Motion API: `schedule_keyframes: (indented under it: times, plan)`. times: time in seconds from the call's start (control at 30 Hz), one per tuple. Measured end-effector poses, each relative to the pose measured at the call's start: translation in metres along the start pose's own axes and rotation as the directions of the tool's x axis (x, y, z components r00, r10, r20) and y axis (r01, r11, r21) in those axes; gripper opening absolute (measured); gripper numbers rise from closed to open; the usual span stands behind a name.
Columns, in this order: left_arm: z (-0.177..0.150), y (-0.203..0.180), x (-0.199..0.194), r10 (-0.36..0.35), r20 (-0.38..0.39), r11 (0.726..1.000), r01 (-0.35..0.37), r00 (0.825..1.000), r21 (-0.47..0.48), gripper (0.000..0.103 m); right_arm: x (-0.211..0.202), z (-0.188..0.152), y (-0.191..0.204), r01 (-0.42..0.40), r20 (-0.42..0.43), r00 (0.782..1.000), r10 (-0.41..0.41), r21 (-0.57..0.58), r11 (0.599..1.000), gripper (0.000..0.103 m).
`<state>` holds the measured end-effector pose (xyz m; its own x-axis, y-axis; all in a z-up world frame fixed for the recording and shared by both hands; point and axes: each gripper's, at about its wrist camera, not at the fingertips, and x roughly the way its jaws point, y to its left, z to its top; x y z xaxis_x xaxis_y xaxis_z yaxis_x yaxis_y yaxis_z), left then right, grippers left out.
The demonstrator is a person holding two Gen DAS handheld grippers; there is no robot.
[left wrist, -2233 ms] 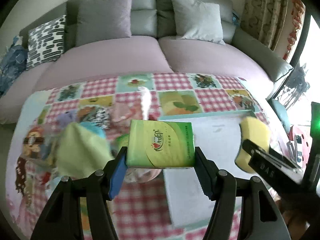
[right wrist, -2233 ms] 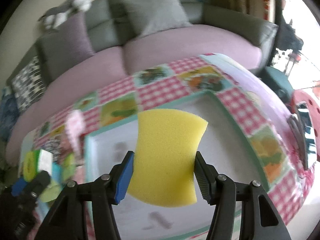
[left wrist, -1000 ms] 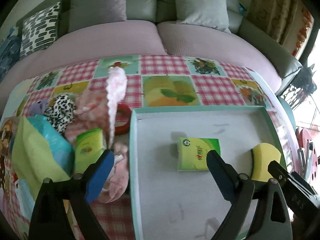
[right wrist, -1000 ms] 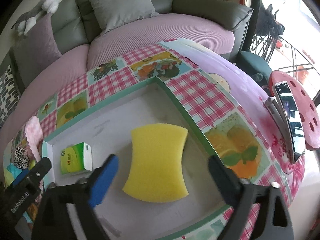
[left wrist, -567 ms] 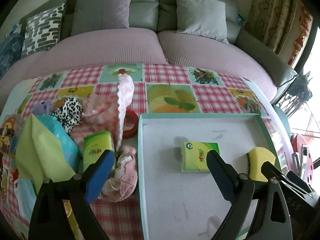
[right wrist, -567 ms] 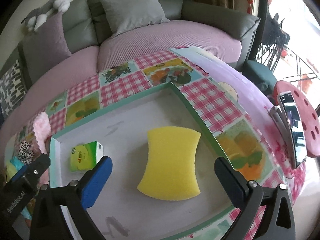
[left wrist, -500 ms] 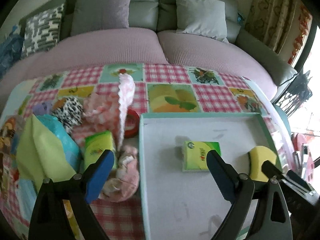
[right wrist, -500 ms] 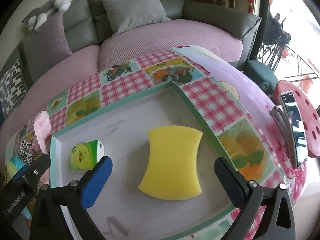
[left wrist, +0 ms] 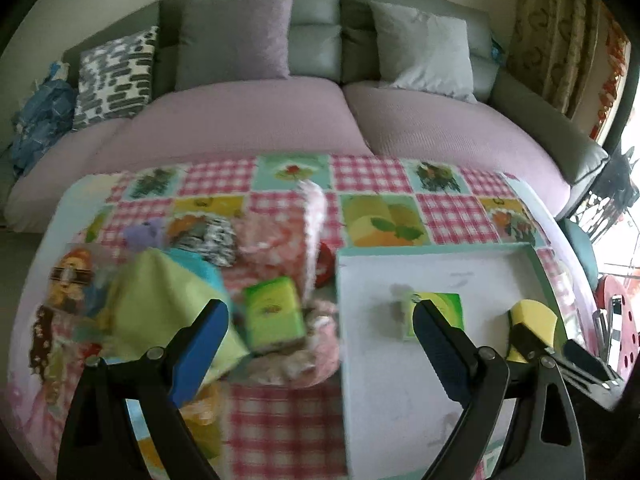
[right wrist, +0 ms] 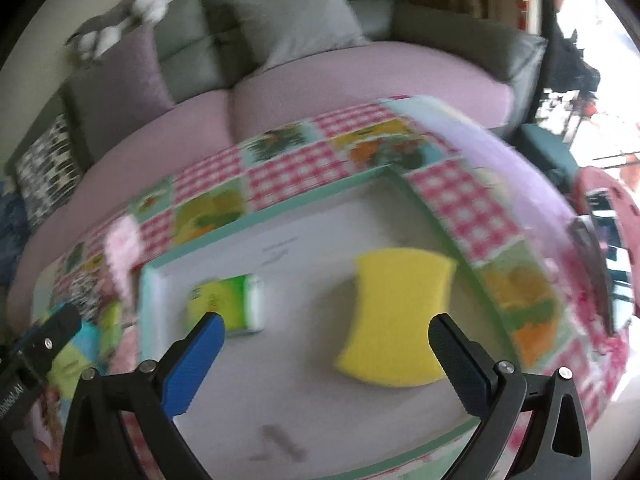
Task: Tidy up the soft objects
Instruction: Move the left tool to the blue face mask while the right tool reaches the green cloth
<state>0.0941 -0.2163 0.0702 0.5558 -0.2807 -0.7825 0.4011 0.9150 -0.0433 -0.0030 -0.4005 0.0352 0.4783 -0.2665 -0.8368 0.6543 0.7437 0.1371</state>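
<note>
**While both grippers stood empty, two soft things lay in the tray**

While the left gripper (left wrist: 316, 332) hung with its jaws spread wide and nothing between them, the right gripper (right wrist: 326, 340) was likewise wide open and empty. A white tray with a teal rim (right wrist: 280, 210) sat toward the right edge of the table (left wrist: 368, 168), which wore a checked, fruit-printed cloth. Inside the tray lay a green tissue pack (right wrist: 226, 306) near its left wall and a yellow sponge (right wrist: 396, 320) toward its right wall — the two well apart, neither touching a gripper. Left of the tray, on the cloth, a blurred heap held another green tissue pack (left wrist: 274, 314), a yellow-green cloth (left wrist: 160, 304), pink fabric (left wrist: 276, 248) and a black-and-white patterned piece (left wrist: 212, 240). Behind the table's far edge stood a sofa (left wrist: 248, 120) with cushions.
</note>
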Motion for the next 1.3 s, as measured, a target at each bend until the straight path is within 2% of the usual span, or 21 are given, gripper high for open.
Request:
schedule_keyframes:
  times: [0.17,0.3,0.4,0.63,0.9,1.07,1.3]
  plan:
    - [0.002,0.055,-0.024,0.066,0.034,0.993,-0.062,0.997,-0.099,0.094,-0.010,-0.005,0.035,-0.119,-0.002,0.993,0.119,-0.051,0.992,0.103]
    - [-0.004,0.108,-0.034,0.112,0.031,0.972,-0.103,0.993,-0.211,0.094,-0.020,-0.011,0.068,-0.212,-0.001,0.977,0.213,-0.116,0.970,0.103]
    - [-0.012,0.139,-0.039,0.148,0.026,0.953,-0.135,0.989,-0.270,0.094,-0.021,-0.018,0.091,-0.228,-0.020,0.974,0.228,-0.172,0.958,0.103]
    - [-0.038,0.201,-0.049,0.203,0.000,0.891,-0.184,0.979,-0.415,0.094,-0.021,-0.037,0.137,-0.274,-0.063,0.962,0.267,-0.275,0.922,0.103]
    - [-0.060,0.224,-0.037,0.202,-0.065,0.863,-0.208,0.977,-0.460,0.094,-0.020,-0.057,0.189,-0.325,-0.089,0.945,0.315,-0.385,0.864,0.103]
    - [-0.075,0.235,-0.011,0.154,-0.144,0.845,-0.206,0.978,-0.494,0.094,-0.016,-0.067,0.213,-0.320,-0.074,0.943,0.323,-0.460,0.828,0.103]
    - [-0.088,0.237,0.021,0.097,-0.226,0.845,-0.200,0.969,-0.496,0.094,-0.009,-0.074,0.232,-0.334,-0.072,0.935,0.347,-0.512,0.791,0.101]
